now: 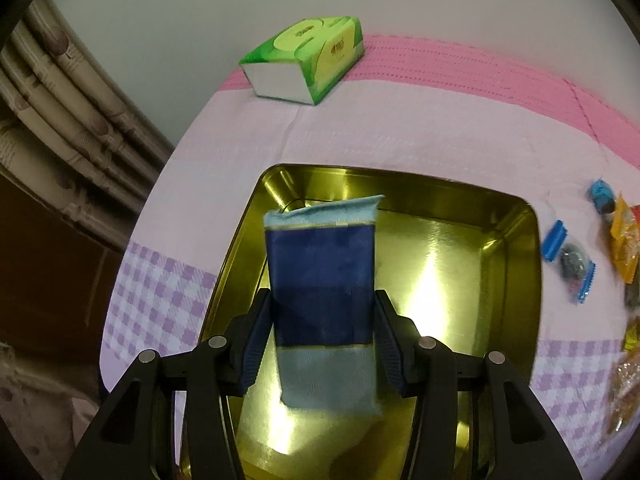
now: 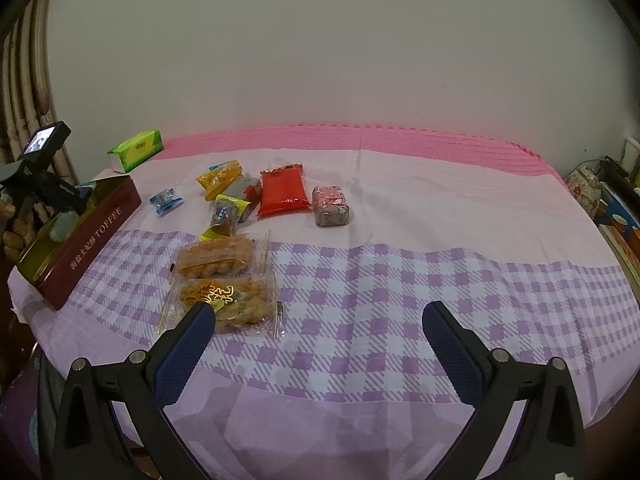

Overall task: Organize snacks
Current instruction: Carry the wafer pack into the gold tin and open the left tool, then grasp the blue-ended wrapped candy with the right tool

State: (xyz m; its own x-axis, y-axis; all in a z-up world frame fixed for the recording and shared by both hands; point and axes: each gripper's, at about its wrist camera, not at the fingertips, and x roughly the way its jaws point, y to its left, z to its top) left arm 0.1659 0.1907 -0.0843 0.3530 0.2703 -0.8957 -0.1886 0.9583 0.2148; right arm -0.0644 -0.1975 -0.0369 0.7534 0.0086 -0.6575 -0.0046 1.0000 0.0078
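My left gripper (image 1: 322, 312) is shut on a blue snack packet (image 1: 322, 268) with pale blue ends, held over the gold inside of an open tin (image 1: 516, 240). In the right wrist view the same tin (image 2: 92, 240) shows a dark red wall reading TOFFEE at the table's left edge, with the left gripper (image 2: 70, 204) and a hand above it. My right gripper (image 2: 320, 324) is open above the checked cloth, nothing between its fingers. Loose snacks lie ahead: two clear packs of twisted pastry (image 2: 224, 276), a red packet (image 2: 282, 194), a pink patterned packet (image 2: 330, 206), a blue candy (image 2: 166, 200).
A green tissue box (image 1: 308, 58) stands at the back left of the table, by the wall. More yellow and grey packets (image 2: 228, 192) sit between the tin and the red packet. A curtain (image 1: 60, 92) hangs at the left. Cluttered items (image 2: 612, 200) sit off the table's right edge.
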